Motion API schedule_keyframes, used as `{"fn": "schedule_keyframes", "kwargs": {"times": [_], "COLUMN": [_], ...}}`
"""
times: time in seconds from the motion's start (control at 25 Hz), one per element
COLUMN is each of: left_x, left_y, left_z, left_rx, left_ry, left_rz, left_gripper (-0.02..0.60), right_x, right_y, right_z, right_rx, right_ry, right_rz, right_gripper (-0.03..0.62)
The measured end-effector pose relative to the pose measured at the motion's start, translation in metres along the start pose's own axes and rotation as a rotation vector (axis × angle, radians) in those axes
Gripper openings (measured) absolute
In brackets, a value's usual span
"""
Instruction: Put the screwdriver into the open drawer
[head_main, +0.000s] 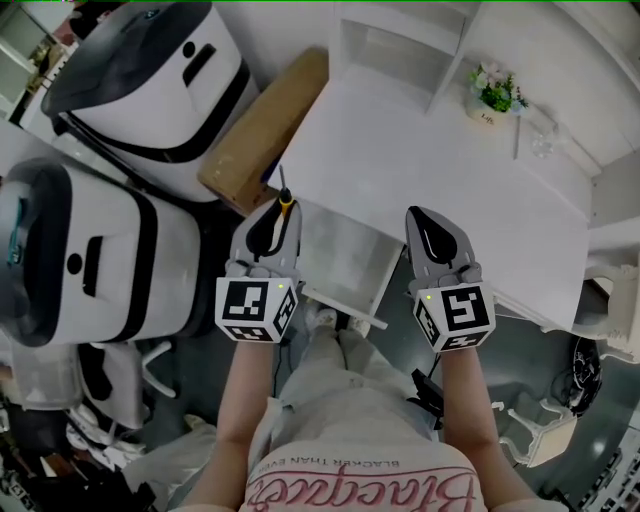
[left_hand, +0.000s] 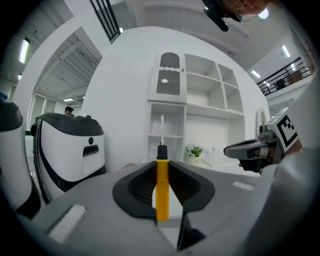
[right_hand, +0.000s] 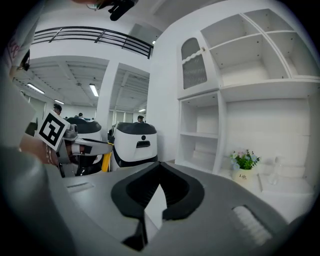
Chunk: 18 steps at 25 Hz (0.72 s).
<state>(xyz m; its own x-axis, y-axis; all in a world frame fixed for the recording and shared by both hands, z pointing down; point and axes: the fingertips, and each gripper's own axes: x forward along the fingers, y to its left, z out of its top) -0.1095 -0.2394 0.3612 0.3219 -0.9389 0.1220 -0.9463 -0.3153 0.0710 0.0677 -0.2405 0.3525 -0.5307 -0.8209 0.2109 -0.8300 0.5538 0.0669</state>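
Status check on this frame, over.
Left tongs shut on screwdriver. Right tongs shut, empty. Drawer open between them, screwdriver not yet in. Nothing seen blocking.

1. A small flower pot (head_main: 494, 92) stands on the white worktop (head_main: 420, 170).
2. A glass (head_main: 543, 140) stands near the pot.
3. A brown box (head_main: 262, 130) sits just beside the worktop.
4. Two big white-and-black machines (head_main: 150, 80) (head_main: 90, 260) stand past the box.
5. White shelves (right_hand: 235, 100) rise behind the pot.
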Motion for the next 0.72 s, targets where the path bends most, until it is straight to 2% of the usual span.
{"fn": "schedule_keyframes", "kwargs": {"times": [0.48,0.72], "left_x": [0.009,0.011], "left_y": [0.001,-0.003], "left_z": [-0.075,-0.108], "left_rx": [-0.095,-0.24], "left_ry": [0.179,0.268], "left_rz": [-0.047,-0.059], "left_gripper": [0.094,0.094], "right_x": [0.001,0.0], "right_y": [0.007,0.005], "right_z": [-0.04,-0.05], "right_rx": [0.048,0.05], "right_ry": [0.092,0.121], "right_rz": [-0.039,-0.039], "right_gripper": [0.002,0.002]}}
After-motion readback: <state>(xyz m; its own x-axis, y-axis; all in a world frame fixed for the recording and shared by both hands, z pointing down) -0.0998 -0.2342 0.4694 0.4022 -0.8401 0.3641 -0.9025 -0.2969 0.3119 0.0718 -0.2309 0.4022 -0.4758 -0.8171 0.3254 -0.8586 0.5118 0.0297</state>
